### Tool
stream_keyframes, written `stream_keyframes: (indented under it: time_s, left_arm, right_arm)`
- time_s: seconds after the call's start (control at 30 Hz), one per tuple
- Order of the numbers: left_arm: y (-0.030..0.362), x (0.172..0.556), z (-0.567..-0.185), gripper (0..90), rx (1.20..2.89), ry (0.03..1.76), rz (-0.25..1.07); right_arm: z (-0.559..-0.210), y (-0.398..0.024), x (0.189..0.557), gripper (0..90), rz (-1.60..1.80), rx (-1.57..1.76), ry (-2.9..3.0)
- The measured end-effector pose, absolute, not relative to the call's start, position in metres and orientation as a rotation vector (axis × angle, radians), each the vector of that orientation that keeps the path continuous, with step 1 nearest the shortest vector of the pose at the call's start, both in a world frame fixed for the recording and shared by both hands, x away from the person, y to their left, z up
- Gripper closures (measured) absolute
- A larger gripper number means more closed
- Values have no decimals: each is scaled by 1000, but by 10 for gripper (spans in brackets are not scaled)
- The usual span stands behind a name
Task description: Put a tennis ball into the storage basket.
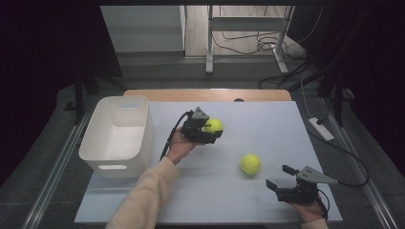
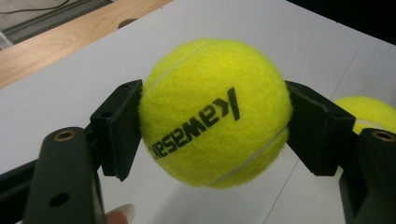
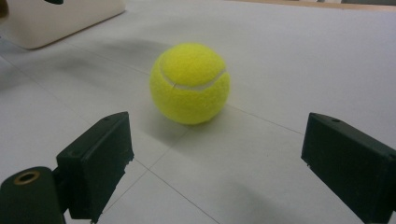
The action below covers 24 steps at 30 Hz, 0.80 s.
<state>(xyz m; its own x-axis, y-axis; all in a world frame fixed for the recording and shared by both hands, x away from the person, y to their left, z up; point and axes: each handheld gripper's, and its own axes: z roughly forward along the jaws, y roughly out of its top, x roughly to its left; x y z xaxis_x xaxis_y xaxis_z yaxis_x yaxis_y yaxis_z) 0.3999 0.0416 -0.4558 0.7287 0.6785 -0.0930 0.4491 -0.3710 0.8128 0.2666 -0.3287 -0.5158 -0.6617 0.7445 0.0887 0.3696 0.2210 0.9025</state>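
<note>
At the far left of the table (image 1: 267,210) stands the white bin (image 1: 118,136), its rim (image 1: 119,98) bare and its long side toward my left forearm; in the right gripper view a corner of it (image 3: 56,21) shows at the top left, well apart from anything I hold.

Just right of the bin, above the middle of the white sheet, my left hand (image 1: 179,145) carries my left gripper (image 1: 210,131); its jaws pinch the held tennis ball (image 1: 213,125) from both sides, one pad on each flank; in the left gripper view that ball (image 2: 215,119) sits squarely between the two black pads (image 2: 119,126), pressed by both, with dark lettering across its face running upside down; the ball hangs clear of the sheet, with its shadow below it; my fingertip (image 2: 120,213) shows at the bottom edge; a strip of wooden tabletop (image 2: 60,39) runs behind.

Further right, the second tennis ball (image 1: 250,163) lies on the sheet, between my two grippers and nearer the right one; in the left gripper view a slice of it (image 2: 366,112) shows behind the right-hand pad.

At the far right, near the sheet's front edge, my right gripper (image 1: 277,175) rests low in my right hand (image 1: 310,210), pointing left toward that loose ball; its jaws stand spread wide with nothing between them; in the right gripper view the ball (image 3: 190,83) lies ahead of the pads (image 3: 100,158), apart from both, a little closer to the left-hand one, its white seam curving across the top.
</note>
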Motion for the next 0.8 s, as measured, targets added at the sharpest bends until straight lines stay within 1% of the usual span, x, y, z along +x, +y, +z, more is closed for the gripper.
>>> stream_keyframes:
  time_s: [0.8]
  left_arm:
    - [52, 386, -443, 268, 1992, 827, 343]
  right_arm:
    - [-516, -328, 267, 84, 1423, 1031, 2138]
